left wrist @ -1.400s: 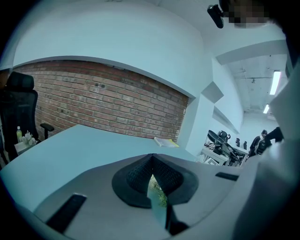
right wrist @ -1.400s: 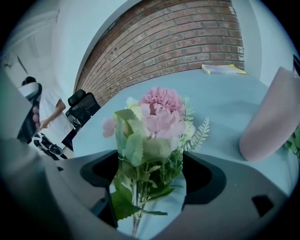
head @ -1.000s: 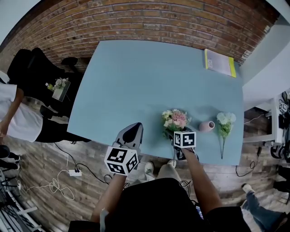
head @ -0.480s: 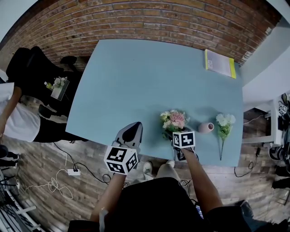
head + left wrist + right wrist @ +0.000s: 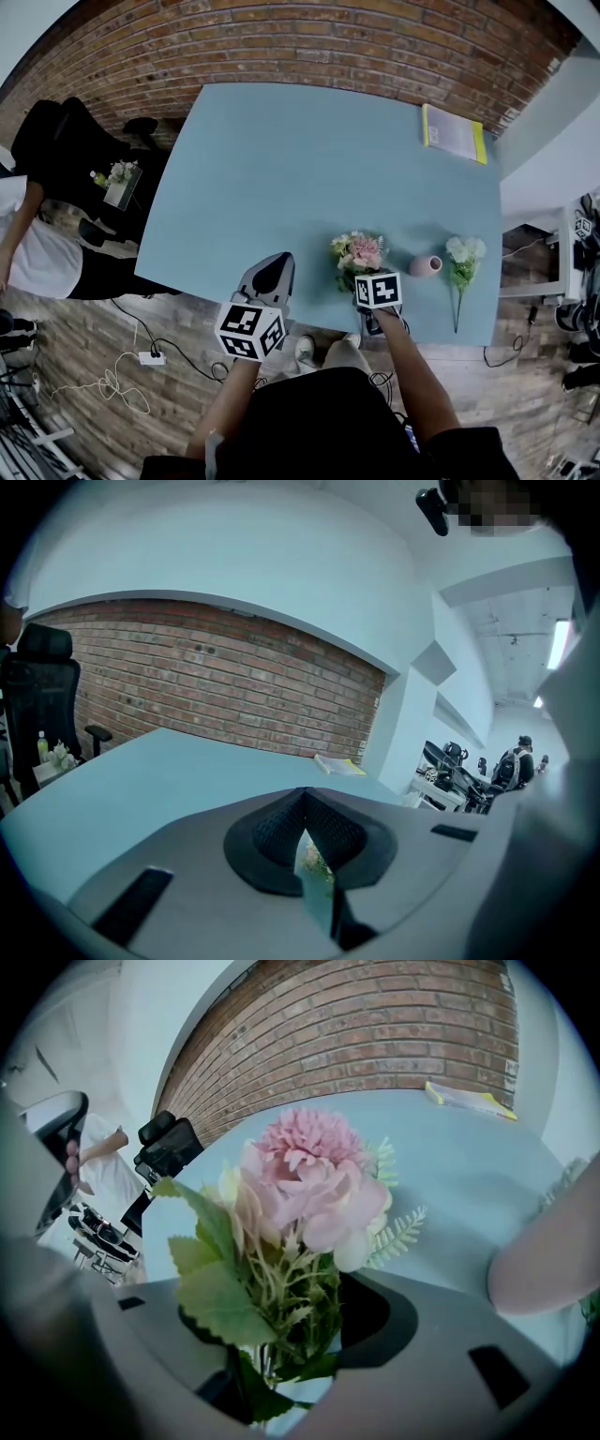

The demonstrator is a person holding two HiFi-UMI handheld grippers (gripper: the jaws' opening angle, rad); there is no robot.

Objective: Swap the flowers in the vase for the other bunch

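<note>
- While the right tongs (image 5: 286, 1335) pinch the stems of the pink bunch (image 5: 309, 1180), the left tongs (image 5: 305, 803) sit pressed together at the tips with nothing held.
- Right tongs: the jaws have just been closing. Green stems and leaves fill the gap between them, with the pads against the stems on both sides.
- Pink bunch: out of the vase (image 5: 426, 265), blooms pointing away from the person. It is over the near edge of the tabletop (image 5: 300, 159), near the vase and to its left in the head view.
- Vase: small and pink, on the tabletop between the two bunches and touching neither. Whether it is upright or on its side, cannot tell.
- White bunch (image 5: 465, 249): lies flat on the tabletop just right of the vase, blooms toward the far side and stem running to the near edge.
- Left tongs: at the near edge of the tabletop, well left of the pink bunch, aimed across the tabletop. A thin slit below the touching tips shows a bit of flower beyond.
- Book (image 5: 454, 131): yellow-green cover, near the far right corner of the tabletop, well apart from everything else.
- Brick wall (image 5: 328, 37) runs behind the tabletop.
- Black chair (image 5: 66, 141) and a person (image 5: 37, 248) in a white top are off to the left, on the wood floor.
</note>
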